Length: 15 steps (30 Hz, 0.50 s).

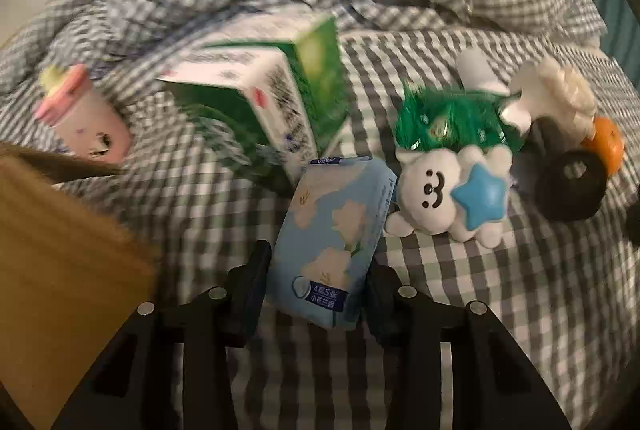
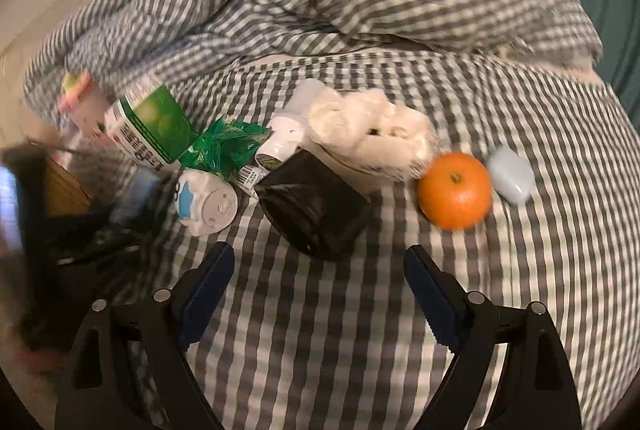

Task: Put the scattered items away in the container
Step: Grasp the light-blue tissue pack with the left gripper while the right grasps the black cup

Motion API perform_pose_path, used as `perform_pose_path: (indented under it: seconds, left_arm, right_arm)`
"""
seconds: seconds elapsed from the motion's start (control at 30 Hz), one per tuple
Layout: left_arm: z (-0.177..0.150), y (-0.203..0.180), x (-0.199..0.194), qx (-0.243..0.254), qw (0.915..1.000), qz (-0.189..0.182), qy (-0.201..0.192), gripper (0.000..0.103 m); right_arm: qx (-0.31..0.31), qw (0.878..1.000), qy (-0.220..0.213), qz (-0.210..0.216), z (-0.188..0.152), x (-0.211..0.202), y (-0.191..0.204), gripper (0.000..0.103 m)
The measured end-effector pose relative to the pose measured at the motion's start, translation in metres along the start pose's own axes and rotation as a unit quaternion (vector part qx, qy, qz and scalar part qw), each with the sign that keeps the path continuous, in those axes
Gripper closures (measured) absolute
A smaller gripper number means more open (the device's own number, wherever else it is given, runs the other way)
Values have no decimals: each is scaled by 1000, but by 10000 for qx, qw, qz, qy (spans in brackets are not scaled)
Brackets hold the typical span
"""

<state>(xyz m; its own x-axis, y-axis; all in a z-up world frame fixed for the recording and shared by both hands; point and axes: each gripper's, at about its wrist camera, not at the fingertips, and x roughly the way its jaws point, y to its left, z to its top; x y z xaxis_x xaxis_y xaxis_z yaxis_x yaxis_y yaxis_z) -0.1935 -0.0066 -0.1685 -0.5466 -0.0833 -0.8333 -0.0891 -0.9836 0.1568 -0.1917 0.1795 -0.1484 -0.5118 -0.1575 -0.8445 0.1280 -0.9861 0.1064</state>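
Blue tissue pack [image 1: 328,242] w/ pale flower print lies lengthwise between my left pads, which look pressed on its sides, though blur hides the contact. Cardboard box [image 1: 60,250], brown, sits at lower left, just beside it. Green-and-white carton [image 1: 276,102] lies tipped on the checked sheet, behind the pack. White bear toy w/ blue star [image 1: 444,194] lies on its back just right of the pack; green foil wrapper [image 1: 448,122] behind it. Black roll [image 2: 316,206] on its side, centre. Orange [image 2: 455,190] upright, apart to its right; pale blue case [image 2: 512,174] just beyond. Pink cup toy [image 1: 84,118] tipped, far left.
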Motion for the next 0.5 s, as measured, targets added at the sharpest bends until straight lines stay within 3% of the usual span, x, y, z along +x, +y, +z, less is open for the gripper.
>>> perform_pose_path:
  seconds: [0.03,0.1,0.17,0.23,0.27,0.37,0.5]
  left_arm:
    - [-1,2,-9,-85,9999,-43,-33,61]
    - [-3,5,-22,-237,9996,-147,-9,61]
    - [-4,6,-30,-280,9994,-203,12,61]
    - [-4,7,-36,-284,9992,-275,5,60]
    - [-4,7,-38,-273,9992,-289,6,60]
    - [-5,9,-44,-289,9992,-272,-16,60]
    - [-8,13,-55,-383,9988,-301,-55,60]
  right_arm:
    - [-62,10000,5,-49,2,4,3,20]
    - [-160,9997,55,-181,5,15,10,42]
    - [-183,9991,153,-362,8,27,13,56]
    - [-195,9973,185,-677,10,36,14,77]
    - [-145,9971,200,-724,10,37,12,93]
    - [121,9991,150,-388,9,23,5,96]
    - [166,9992,-149,-341,2,-20,10,96]
